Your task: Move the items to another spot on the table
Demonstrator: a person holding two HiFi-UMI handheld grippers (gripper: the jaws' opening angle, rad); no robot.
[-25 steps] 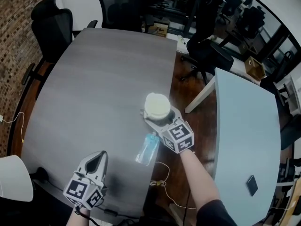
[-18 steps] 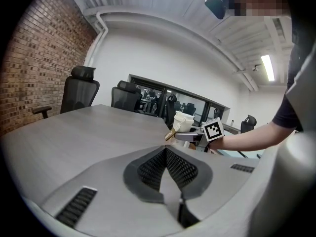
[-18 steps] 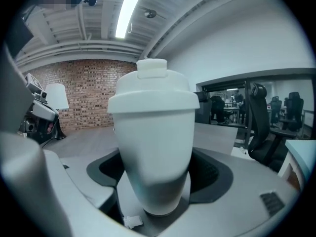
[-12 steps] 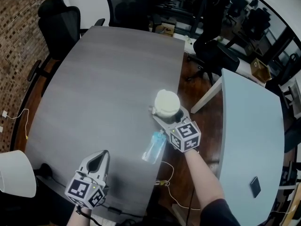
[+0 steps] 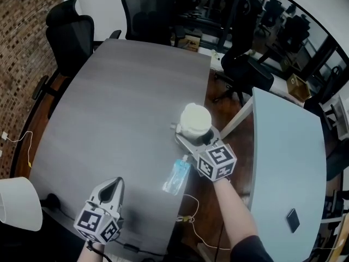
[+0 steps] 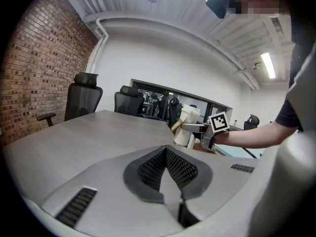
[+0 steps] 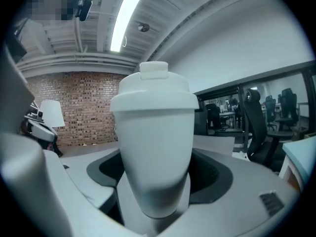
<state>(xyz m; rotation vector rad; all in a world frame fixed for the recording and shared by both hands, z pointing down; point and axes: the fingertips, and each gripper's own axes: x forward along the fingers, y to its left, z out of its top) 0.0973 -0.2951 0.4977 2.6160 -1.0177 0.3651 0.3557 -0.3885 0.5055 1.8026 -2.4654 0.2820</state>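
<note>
- The right gripper [image 5: 193, 135] pinches a white cup [image 5: 195, 118] with a lid. Its jaws press on the cup's lower body from both sides, and the cup stands upright between them.
- The cup is near the right edge of the grey table [image 5: 109, 102]. None of the views shows clearly whether its base touches the tabletop.
- A blue pouch [image 5: 176, 176] lies flat on the table just in front of the right gripper – closer to the person, apart from the cup and by the same edge.
- The left gripper [image 5: 113, 186] is at the near end of the table, well apart from both items. Its jaws are pressed together with nothing between them.
- Black chairs [image 5: 71, 31] stand at the far end of the table.
- A pale blue table [image 5: 283, 157] stands to the right – a dark phone [image 5: 293, 218] lies on it.
</note>
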